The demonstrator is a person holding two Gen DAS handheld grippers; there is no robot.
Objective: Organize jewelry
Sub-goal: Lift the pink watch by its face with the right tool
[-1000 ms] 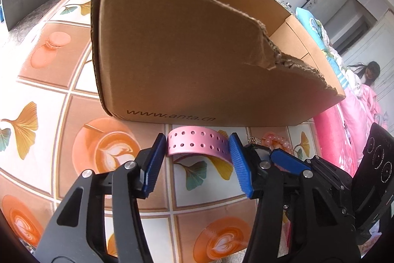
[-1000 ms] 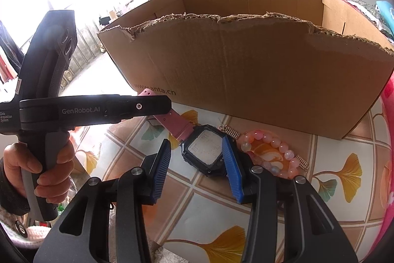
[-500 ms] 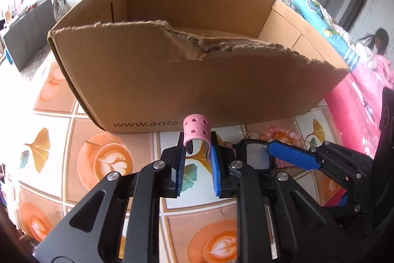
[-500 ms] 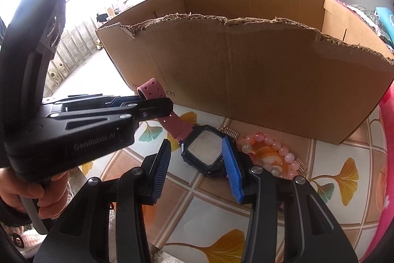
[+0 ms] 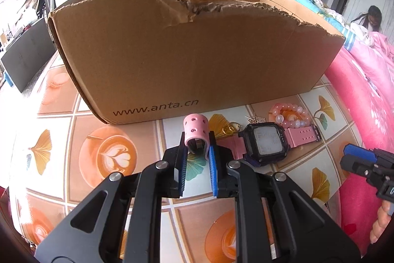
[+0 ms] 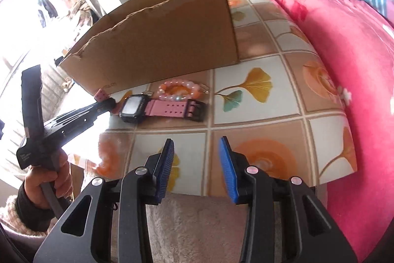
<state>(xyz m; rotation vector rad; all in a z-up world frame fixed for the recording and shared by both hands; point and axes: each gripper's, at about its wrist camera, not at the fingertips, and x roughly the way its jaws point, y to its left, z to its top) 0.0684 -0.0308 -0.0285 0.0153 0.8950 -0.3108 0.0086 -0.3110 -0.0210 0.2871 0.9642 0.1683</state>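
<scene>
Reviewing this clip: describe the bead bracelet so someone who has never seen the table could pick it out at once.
Start at the big torn cardboard box on the tiled tabletop. On the table along the box's printed front wall lies a watch with a pink strap. The bead bracelet lies between the watch and the box: the only ring of round, glossy pale-pink and white beads.

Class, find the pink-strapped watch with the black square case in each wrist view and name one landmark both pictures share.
Left wrist view: the pink-strapped watch with the black square case lies right of centre on the tiled tabletop, one strap end pinched in the left gripper.
Right wrist view: the watch lies left of centre, above the open right gripper.
Shared landmark: the torn brown cardboard box behind it.
</scene>
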